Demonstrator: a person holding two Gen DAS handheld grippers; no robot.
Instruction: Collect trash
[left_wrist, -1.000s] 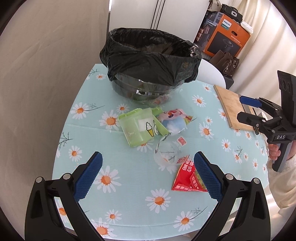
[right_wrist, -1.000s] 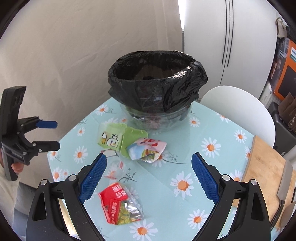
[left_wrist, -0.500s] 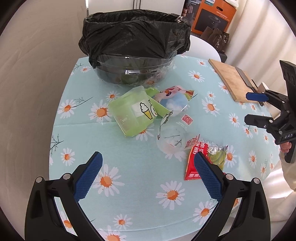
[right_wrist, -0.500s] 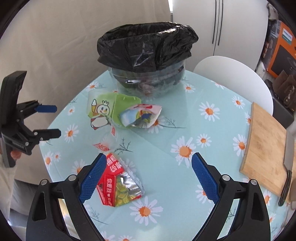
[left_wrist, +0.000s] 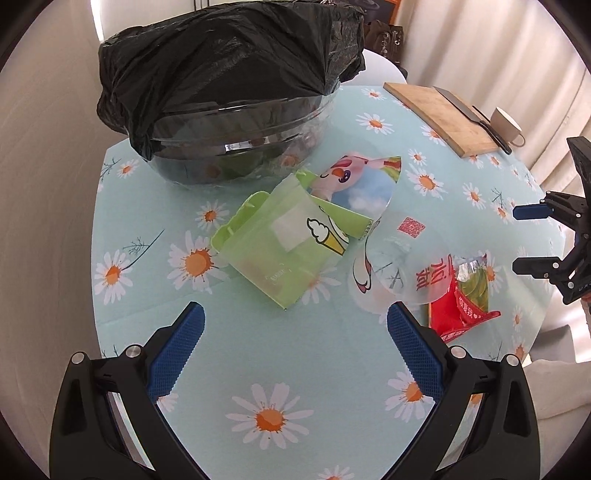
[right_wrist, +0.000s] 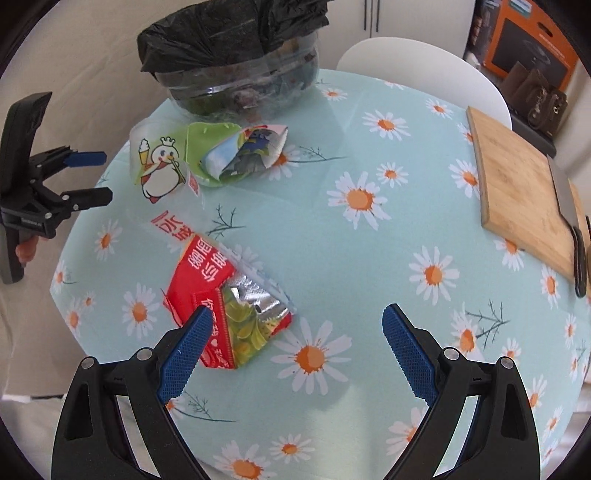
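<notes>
Several wrappers lie on the daisy tablecloth in front of a clear bin lined with a black bag (left_wrist: 229, 74) (right_wrist: 236, 48). A green wrapper (left_wrist: 280, 251) (right_wrist: 207, 140) lies just ahead of my open left gripper (left_wrist: 294, 325) (right_wrist: 105, 175). Behind it is a pink cartoon wrapper (left_wrist: 354, 181) (right_wrist: 251, 151), and to its right a clear plastic piece (left_wrist: 391, 273) (right_wrist: 162, 173). A red snack packet (left_wrist: 461, 295) (right_wrist: 221, 306) lies under the left finger of my open right gripper (right_wrist: 297, 321) (left_wrist: 517, 238). Neither gripper holds anything.
A wooden cutting board (left_wrist: 443, 118) (right_wrist: 517, 192) with a knife (left_wrist: 472, 114) (right_wrist: 569, 210) lies at the table's right side, next to a white cup (left_wrist: 506, 125). A white chair (right_wrist: 424, 62) and an orange box (right_wrist: 528, 37) stand behind the table.
Both grippers have come down and closer to the wrappers. The right gripper's left finger now overlaps the red packet. Both stay open.
</notes>
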